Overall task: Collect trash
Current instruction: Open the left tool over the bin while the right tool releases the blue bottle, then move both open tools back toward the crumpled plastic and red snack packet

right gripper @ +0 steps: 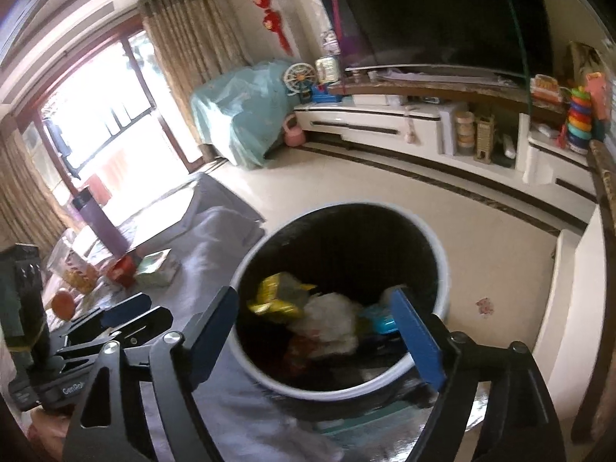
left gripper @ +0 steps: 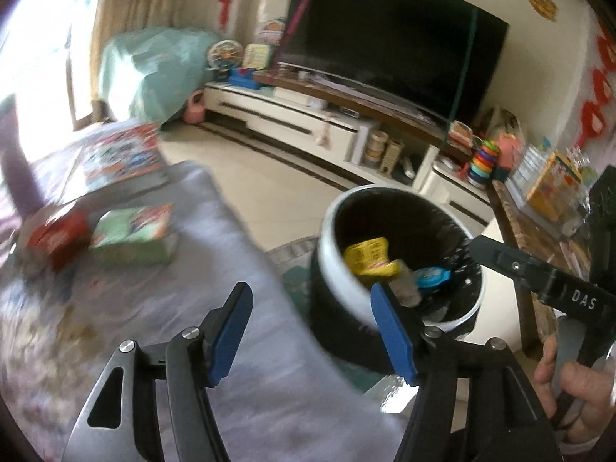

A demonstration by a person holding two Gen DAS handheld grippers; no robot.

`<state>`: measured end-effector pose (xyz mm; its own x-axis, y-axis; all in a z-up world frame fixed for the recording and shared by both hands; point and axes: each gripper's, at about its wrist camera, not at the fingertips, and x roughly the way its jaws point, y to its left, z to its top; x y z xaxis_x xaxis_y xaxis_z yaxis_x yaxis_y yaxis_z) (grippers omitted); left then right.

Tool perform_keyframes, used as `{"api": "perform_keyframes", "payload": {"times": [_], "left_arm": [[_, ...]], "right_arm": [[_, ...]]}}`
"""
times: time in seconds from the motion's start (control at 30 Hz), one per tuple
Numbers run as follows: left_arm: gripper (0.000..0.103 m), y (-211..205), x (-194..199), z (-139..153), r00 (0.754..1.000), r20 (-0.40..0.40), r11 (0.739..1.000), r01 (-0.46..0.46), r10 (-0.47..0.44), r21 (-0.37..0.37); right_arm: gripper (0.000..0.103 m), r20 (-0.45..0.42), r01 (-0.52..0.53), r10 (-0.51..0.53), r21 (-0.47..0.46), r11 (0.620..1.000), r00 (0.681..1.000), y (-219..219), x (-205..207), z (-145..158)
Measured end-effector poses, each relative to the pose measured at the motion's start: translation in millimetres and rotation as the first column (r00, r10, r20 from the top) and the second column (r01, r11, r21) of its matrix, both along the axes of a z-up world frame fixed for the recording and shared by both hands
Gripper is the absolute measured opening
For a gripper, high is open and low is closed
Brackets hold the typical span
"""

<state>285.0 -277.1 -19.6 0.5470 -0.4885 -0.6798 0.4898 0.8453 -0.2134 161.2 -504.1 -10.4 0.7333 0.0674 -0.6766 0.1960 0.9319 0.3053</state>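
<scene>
A round trash bin with a white rim and black liner stands on the floor beside a cloth-covered table. Inside lie a yellow wrapper, a blue packet and crumpled white trash. My left gripper is open and empty, over the table edge at the bin's left side. My right gripper is open above the bin mouth with nothing held. One of its fingers reaches over the bin's right rim in the left wrist view, with a hand on its handle.
On the grey tablecloth lie a green box, a red box, a purple bottle and an orange object. A TV cabinet with toys lines the far wall. A wooden table stands right.
</scene>
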Motion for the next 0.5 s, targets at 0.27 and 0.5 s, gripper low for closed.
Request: {"api": "perform_keyframes", "payload": {"times": [0.27, 0.5], "left_arm": [[0.064, 81, -15, -7, 0.989, -0.024, 0.989, -0.147, 0.147, -0.032], [0.064, 135, -32, -8, 0.971, -0.025, 0.971, -0.237, 0.237, -0.014]], "right_arm": [[0.084, -0.008, -0.108, 0.108, 0.022, 0.994, 0.994, 59, 8, -9], [0.084, 0.015, -0.199, 0.198, 0.045, 0.979, 0.98, 114, 15, -13]]}}
